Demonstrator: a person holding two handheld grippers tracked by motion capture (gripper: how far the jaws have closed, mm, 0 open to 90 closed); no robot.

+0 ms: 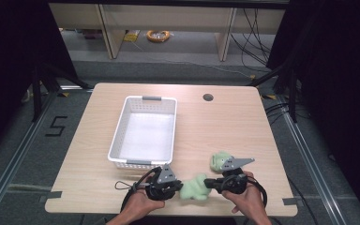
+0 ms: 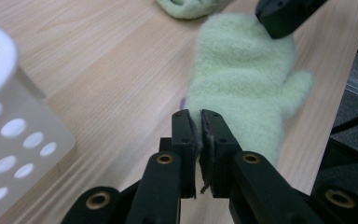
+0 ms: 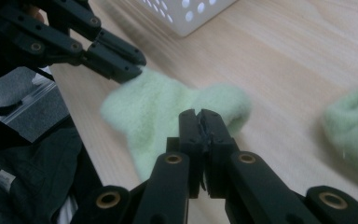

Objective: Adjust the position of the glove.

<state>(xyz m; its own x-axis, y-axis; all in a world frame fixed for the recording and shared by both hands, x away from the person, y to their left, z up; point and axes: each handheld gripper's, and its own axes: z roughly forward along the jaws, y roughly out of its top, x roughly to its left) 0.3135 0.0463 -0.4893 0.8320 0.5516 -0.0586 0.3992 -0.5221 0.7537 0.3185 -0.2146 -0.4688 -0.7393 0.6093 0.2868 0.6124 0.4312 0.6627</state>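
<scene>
High view, bottom centre: both hands stretch a pale green mitten (image 1: 194, 188) above the worktop (image 1: 225, 122), probably to carry it to the white basket (image 1: 117, 136). Left gripper (image 2: 200, 119) view, centre: jaws pinched tight on its cuff. Right gripper (image 3: 199, 119) view: jaws clamped on the opposite edge; second mitten (image 3: 354, 128) at right.

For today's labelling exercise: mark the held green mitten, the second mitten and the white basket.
held green mitten (image 2: 242, 79), left gripper view, palm.
second mitten (image 1: 219, 160), high view, its middle.
white basket (image 1: 117, 129), high view, left rim.
</scene>
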